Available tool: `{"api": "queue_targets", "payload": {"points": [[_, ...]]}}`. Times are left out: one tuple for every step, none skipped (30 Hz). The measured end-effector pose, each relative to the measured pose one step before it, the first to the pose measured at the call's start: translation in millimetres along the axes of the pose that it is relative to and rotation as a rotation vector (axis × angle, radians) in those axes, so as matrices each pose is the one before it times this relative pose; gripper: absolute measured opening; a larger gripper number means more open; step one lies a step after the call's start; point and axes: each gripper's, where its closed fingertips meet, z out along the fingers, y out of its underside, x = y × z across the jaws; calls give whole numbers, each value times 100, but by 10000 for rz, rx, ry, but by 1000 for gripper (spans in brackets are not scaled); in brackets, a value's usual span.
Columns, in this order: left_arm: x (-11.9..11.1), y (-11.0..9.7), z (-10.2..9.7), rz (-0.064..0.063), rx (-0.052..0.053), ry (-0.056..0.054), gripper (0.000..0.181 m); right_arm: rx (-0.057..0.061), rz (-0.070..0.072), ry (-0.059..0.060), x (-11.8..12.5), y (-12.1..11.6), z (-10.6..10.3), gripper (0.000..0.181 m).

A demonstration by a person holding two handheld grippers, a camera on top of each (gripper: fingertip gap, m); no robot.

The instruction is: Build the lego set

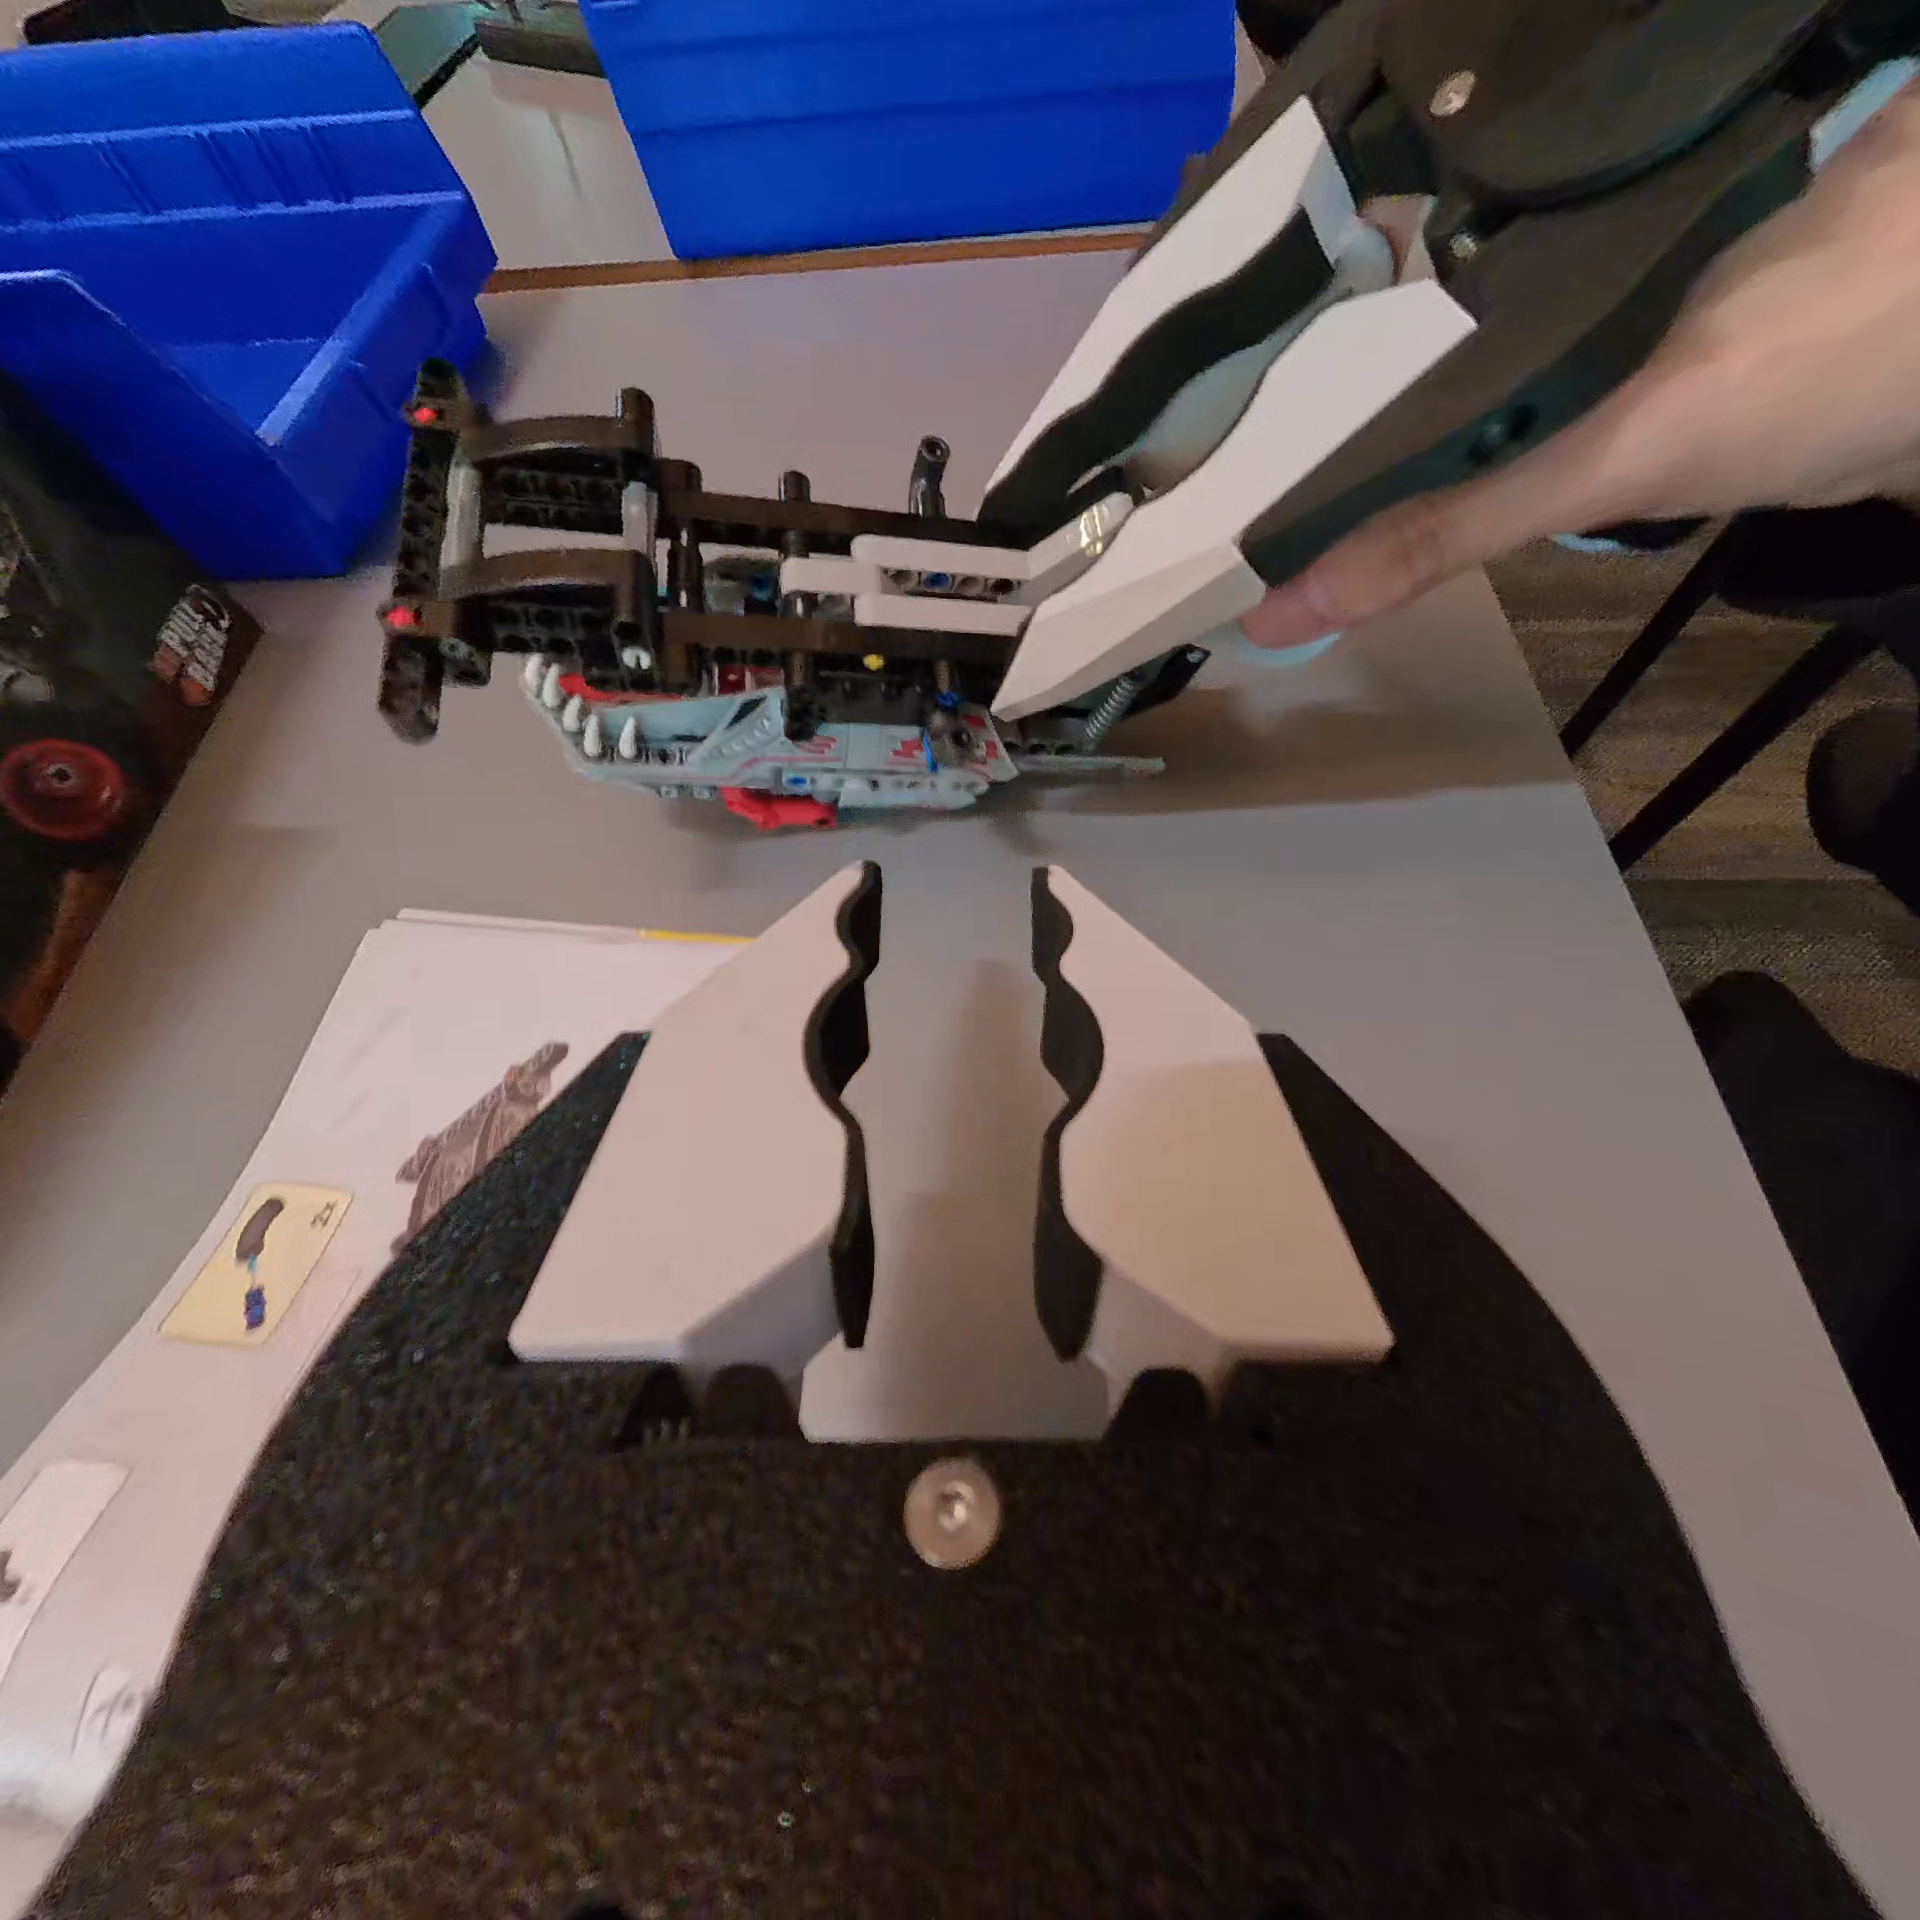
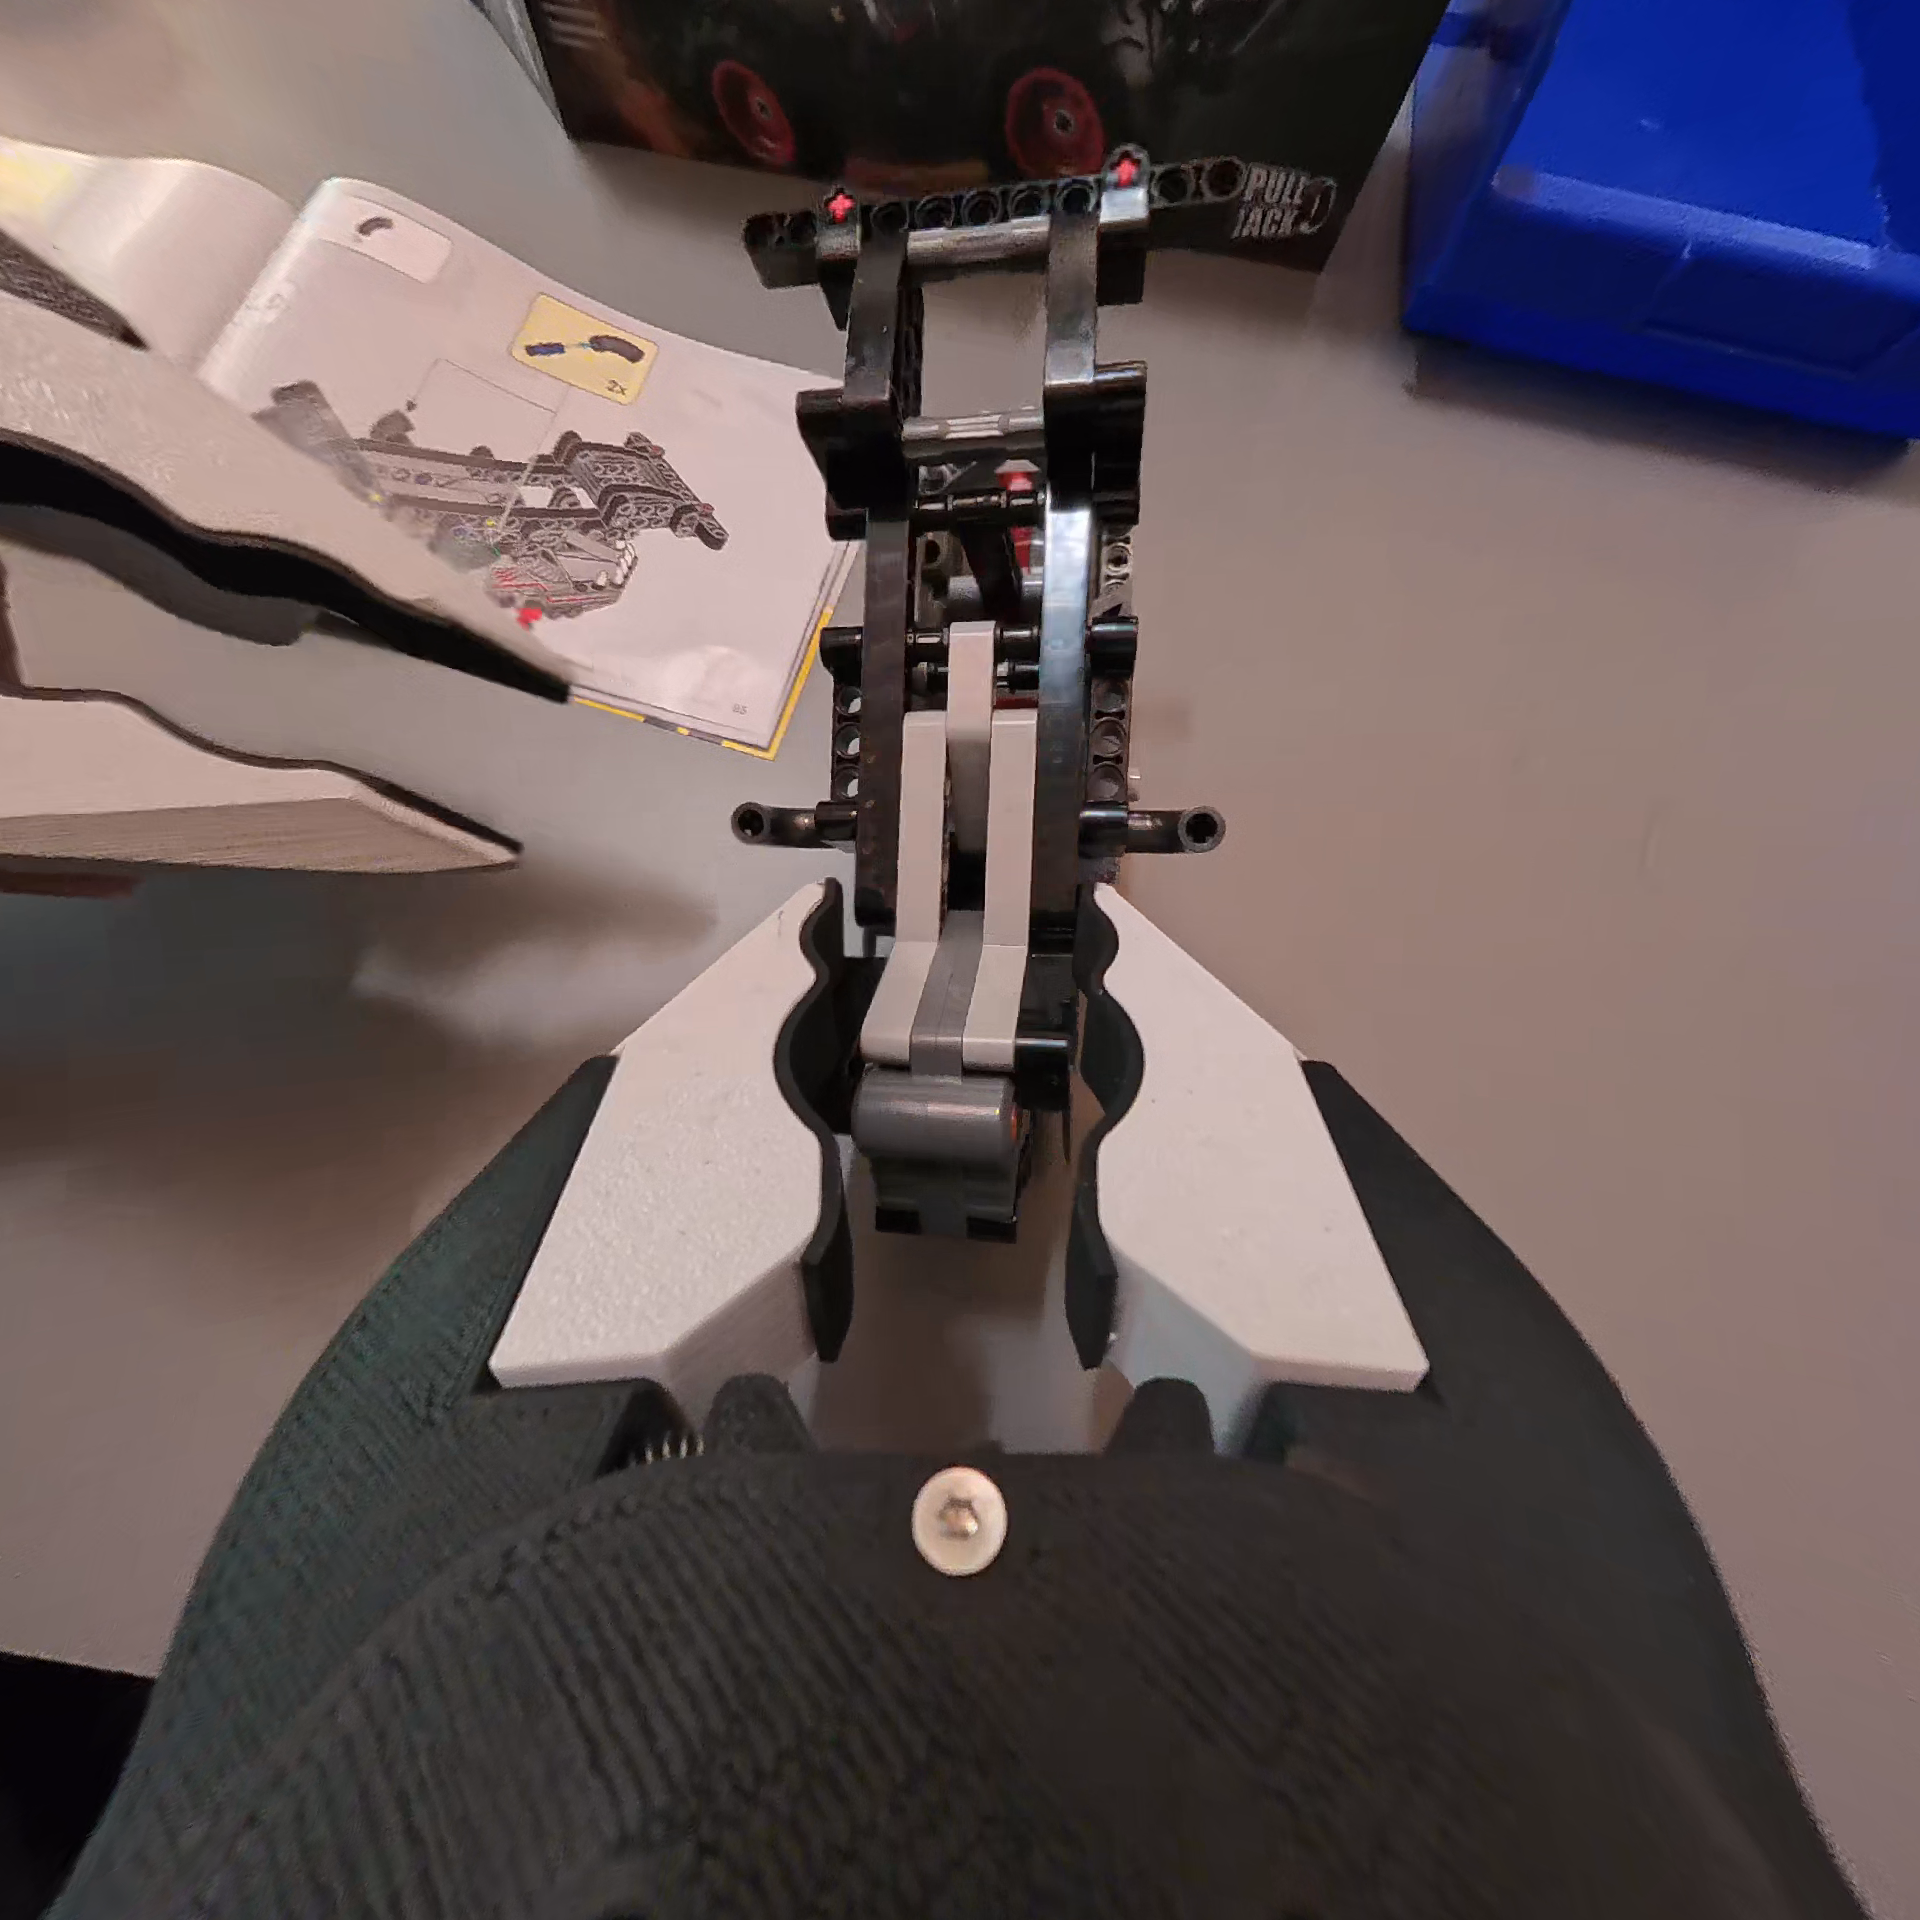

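A half-built lego model (image 1: pixel 644 582) of black beams, with a grey and red toothed panel on one side, lies on the grey table (image 1: pixel 1299 935). In the right wrist view the lego model (image 2: pixel 977 582) runs straight away from me. My right gripper (image 2: pixel 961 904) is shut on its near end, the pads pressed against the black side beams. It also shows in the left wrist view (image 1: pixel 1008 603), coming in from the upper right. My left gripper (image 1: pixel 956 883) is open and empty, a short way in front of the model; it also shows at the left of the right wrist view (image 2: pixel 520 769).
An open instruction booklet (image 1: pixel 468 1039) lies left of my left gripper and shows in the right wrist view (image 2: pixel 499 416). The set's dark box (image 2: pixel 935 83) stands beyond the model. Blue bins (image 1: pixel 239 312) (image 1: pixel 904 114) line the far side. The table edge and chair legs (image 1: pixel 1714 665) are on the right.
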Motion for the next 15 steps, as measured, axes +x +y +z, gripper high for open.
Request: {"api": "queue_targets", "payload": {"points": [[21,292,-869,56,-26,-108,26,-9,-19,-67,-152,58,-65,45],[-337,347,-1118,25,-30,-257,26,-29,-45,-106,-166,56,-89,48],[-778,484,-1323,-11,-79,-399,25,0,-98,-38,-4,15,-79,50],[-1278,712,-1434,-57,-170,-557,25,28,-107,100,222,-3,-82,50],[-1742,1017,-1434,-94,-305,-682,24,68,-66,147,332,-69,-95,49],[-1880,1271,-1274,-124,-422,-650,25,40,-49,7,129,-19,-91,53],[-1553,1209,-1013,-72,-398,-406,25,-86,-20,-48,84,152,-45,60],[-773,800,-653,121,-181,11,26,-25,-23,-33,128,31,-79,62],[-65,360,-321,266,25,292,27,67,-20,-48,104,-120,-125,62],[396,24,-35,351,127,385,28,102,-61,-137,-51,-200,-107,62],[565,-96,257,420,64,348,30,94,-95,-148,-107,-208,-56,63],[463,-83,494,502,-95,188,34,12,-65,-84,-89,-123,6,65],[357,30,699,586,-197,102,39,-115,-87,-34,-102,-11,-7,65],[311,312,830,544,-296,135,43,-143,-138,83,-108,-44,-165,66],[90,775,877,238,-493,103,47,-1,-218,160,-181,-349,-392,69]]}}
